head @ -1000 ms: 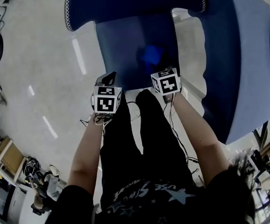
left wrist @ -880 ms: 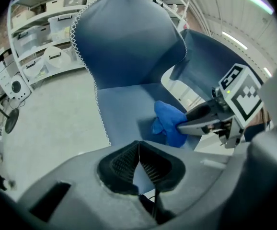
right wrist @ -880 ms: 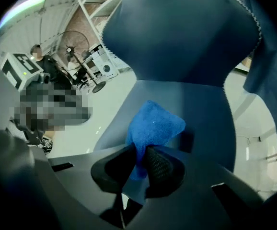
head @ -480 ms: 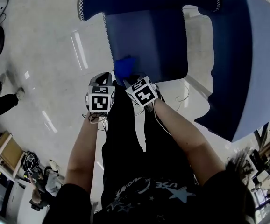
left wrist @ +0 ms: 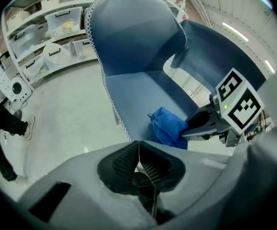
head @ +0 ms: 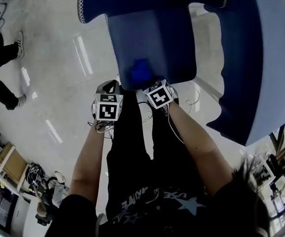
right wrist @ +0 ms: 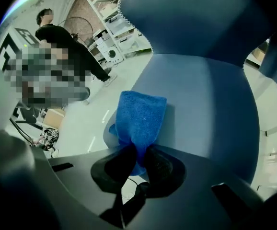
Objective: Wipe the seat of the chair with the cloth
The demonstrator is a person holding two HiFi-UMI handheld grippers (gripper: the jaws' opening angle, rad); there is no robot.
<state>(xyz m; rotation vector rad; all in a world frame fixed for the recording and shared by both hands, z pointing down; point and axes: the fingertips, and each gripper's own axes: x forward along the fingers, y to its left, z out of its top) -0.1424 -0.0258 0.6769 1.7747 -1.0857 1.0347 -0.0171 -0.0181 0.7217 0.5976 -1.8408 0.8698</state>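
Right gripper has the bright blue terry cloth down on the seat of the dark blue upholstered chair.

Its jaws are clamped on the near end of the cloth, which spreads flat at the seat's front edge, toward the left corner in the head view. The left gripper hangs just beside that corner, off the seat, jaws pressed together on nothing. Pale glossy floor lies underneath.

Dim, fisheye-warped edges, floor glare streaks
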